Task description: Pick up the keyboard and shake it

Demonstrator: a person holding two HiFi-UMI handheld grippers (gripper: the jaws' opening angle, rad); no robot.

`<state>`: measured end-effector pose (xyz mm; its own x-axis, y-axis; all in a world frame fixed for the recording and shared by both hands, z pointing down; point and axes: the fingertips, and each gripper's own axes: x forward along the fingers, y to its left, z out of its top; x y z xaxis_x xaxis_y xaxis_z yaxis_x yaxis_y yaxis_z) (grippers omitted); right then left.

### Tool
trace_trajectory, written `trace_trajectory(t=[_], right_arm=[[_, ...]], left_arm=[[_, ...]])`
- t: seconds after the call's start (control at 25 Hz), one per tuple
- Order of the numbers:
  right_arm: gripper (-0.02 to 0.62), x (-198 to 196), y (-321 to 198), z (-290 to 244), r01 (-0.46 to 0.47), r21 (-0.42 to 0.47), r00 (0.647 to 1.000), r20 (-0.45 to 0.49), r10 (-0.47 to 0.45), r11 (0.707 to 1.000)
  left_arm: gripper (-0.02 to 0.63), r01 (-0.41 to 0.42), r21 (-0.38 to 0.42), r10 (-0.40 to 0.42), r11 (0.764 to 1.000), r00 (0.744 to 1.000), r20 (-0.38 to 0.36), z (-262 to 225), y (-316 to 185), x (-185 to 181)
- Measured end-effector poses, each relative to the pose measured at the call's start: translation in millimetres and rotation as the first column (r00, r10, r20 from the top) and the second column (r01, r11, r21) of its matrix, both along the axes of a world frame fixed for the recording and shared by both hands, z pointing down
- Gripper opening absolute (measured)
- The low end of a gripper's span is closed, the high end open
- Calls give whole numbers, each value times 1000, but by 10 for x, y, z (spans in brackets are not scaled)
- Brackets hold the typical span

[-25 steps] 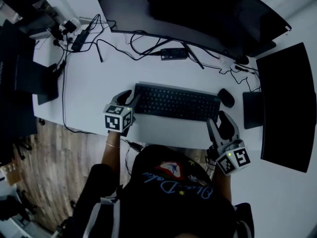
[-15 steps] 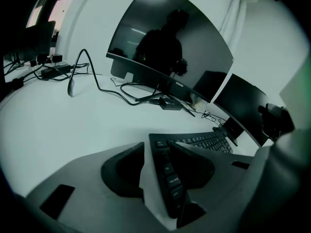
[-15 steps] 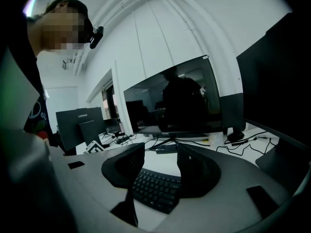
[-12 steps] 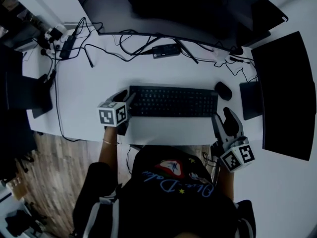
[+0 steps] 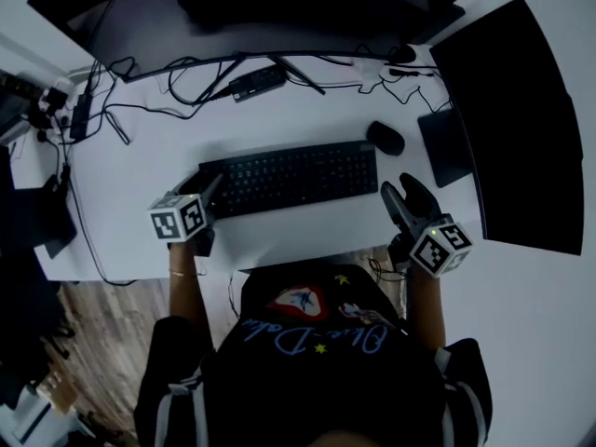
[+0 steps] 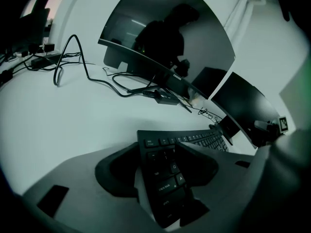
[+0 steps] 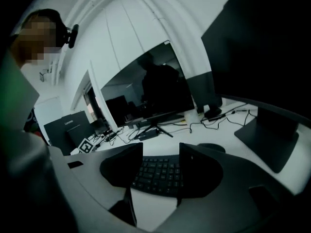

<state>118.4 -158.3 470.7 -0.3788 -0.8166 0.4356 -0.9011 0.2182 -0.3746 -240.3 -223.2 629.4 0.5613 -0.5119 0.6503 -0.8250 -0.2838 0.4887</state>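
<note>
The flat black plastic keyboard (image 5: 289,177) is lying level on the white desk (image 5: 140,170), close to its front edge, with a tool waiting at each end. The left gripper (image 5: 209,192) is straddling the left end. Its jaws have just been opening and are standing wide, and the keyboard's corner is sitting between them with neither pad pressing on it, as far as I can judge. The right gripper (image 5: 399,190) has just been opening too. It is gaping just beside the right end with nothing between its jaws, the keys only showing through the gap.

To do this well, I reckon the right one wants sliding over its end as deep as the left. Then both should be squeezing together and lifting evenly, steering clear of the small black oval mouse (image 5: 385,138) near that corner.

Reading off now: "caps lock", "Q" and "A" on the keys in the left gripper view, and "Lenovo" on a dark upright panel (image 7: 73,125) in the right gripper view.
</note>
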Motion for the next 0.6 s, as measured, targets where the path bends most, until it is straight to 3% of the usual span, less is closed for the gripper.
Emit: trace_trajectory(t=[0.24, 0.6], right_arm=[[229, 201, -1, 734, 60, -191, 998, 11, -59, 980], [250, 275, -51, 1370, 147, -348, 987, -13, -162, 926]], left_arm=[[210, 22, -4, -22, 1000, 1000, 11, 1, -14, 18], [212, 74, 4, -74, 997, 997, 18, -23, -37, 1]])
